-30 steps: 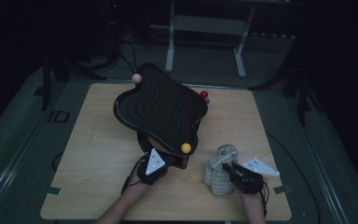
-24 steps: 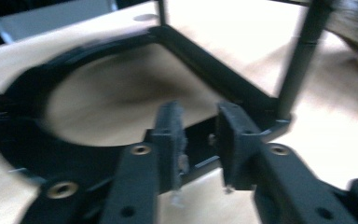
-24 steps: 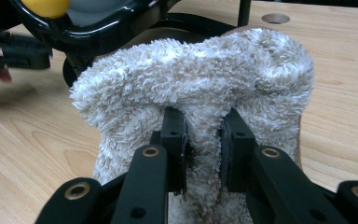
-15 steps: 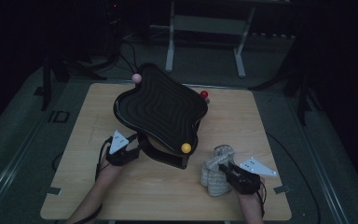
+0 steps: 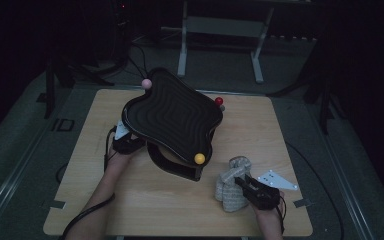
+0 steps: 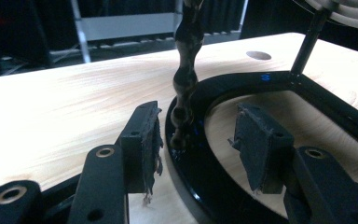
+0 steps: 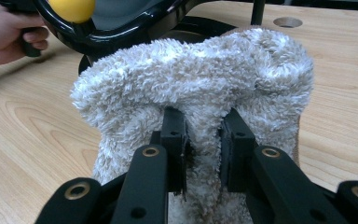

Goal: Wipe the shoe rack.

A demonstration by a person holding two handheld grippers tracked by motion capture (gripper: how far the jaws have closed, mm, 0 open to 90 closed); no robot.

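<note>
counter (image 5: 130,210): light wood | black wavy tray (image 5: 172,117): tilted on its stand mid-counter, unwiped | fluffy cloth (image 5: 232,187): near front right corner, pinched tight by right gripper (image 5: 241,183) | left gripper (image 6: 198,140): fingers half-open, just widened, straddling stand's base ring, gripping nothing

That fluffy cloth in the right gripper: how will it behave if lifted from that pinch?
Probably floppy: the fluffy cloth bulges and folds around the right gripper, whose jaws are pinched into its pile. Likely light for its bulk, since it stands slumped in a loose heap. Slipping seems unlikely; the shaggy pile should grip the pads, though loose ends may sag and drag.
</note>
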